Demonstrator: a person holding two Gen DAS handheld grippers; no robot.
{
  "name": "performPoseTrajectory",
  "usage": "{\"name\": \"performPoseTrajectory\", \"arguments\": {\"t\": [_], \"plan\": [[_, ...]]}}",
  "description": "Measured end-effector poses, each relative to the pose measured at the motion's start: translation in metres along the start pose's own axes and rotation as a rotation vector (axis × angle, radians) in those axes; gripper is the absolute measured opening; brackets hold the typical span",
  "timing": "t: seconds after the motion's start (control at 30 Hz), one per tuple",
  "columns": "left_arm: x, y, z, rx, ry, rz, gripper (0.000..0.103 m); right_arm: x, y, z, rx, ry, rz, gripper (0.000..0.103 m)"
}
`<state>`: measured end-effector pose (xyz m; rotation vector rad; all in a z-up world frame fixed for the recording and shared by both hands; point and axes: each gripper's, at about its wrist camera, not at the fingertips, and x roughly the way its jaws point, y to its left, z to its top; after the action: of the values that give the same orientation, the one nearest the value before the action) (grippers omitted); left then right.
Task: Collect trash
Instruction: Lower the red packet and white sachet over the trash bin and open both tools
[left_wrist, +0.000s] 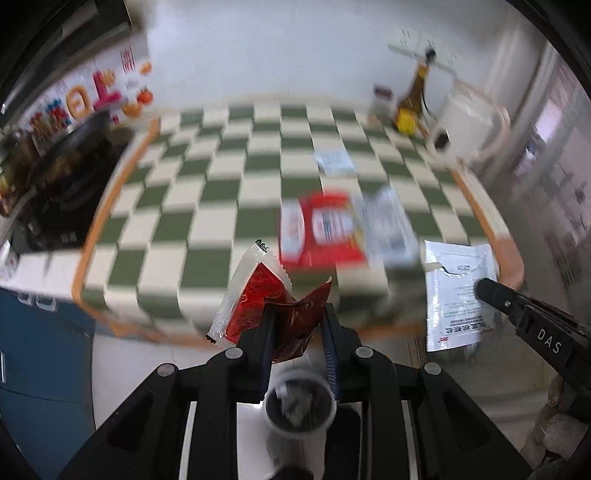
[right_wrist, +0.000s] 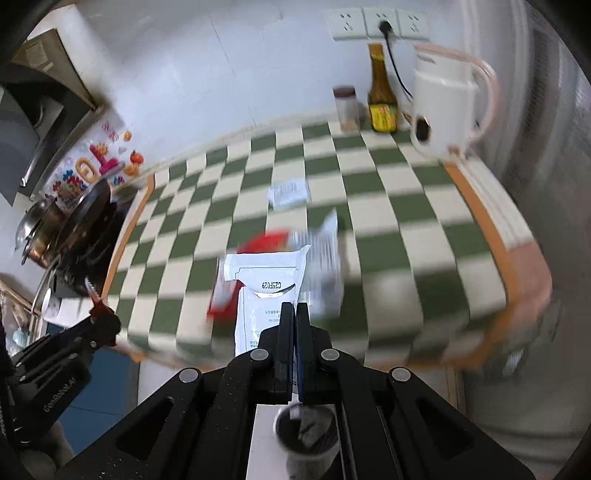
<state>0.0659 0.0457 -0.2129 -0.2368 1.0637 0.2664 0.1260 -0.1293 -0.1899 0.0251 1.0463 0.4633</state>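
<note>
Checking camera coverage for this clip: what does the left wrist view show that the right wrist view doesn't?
Only the left wrist view shows the left gripper gripping the crumpled red sachet. Only the right wrist view shows the wall sockets sharply and the code printed on the white pouch pinched in the right gripper. Both show the checkered table, white kettle, sauce bottle and trash cup below.

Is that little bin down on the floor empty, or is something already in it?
Not empty. The bin shows pale crumpled scraps against its dark inside, seen below both grippers; the right wrist view shows the same. How full it is, I cannot tell.
</note>
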Motion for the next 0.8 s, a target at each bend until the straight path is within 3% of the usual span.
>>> {"name": "performPoseTrajectory", "arguments": {"t": [0.13,0.3,0.47,0.57,0.8], "plan": [[0.037,0.003,-0.053,-0.013,0.156,-0.057,0.021,0.009,-0.004,-0.069,0.035,0.095,-0.018,0.001],[0.108,0.016,-0.113,-0.106,0.347,-0.135,0.021,0.057,-0.019,-0.140,0.061,0.237,-0.040,0.001],[0.217,0.038,-0.173,-0.272,0.533,-0.238,0.021,0.144,-0.041,-0.219,0.075,0.368,-0.064,0.001],[0.286,0.048,-0.207,-0.338,0.611,-0.258,0.021,0.204,-0.060,-0.260,0.094,0.423,-0.083,0.001],[0.429,0.041,-0.272,-0.323,0.718,-0.235,0.021,0.354,-0.114,-0.354,0.185,0.546,-0.102,0.001]]}}
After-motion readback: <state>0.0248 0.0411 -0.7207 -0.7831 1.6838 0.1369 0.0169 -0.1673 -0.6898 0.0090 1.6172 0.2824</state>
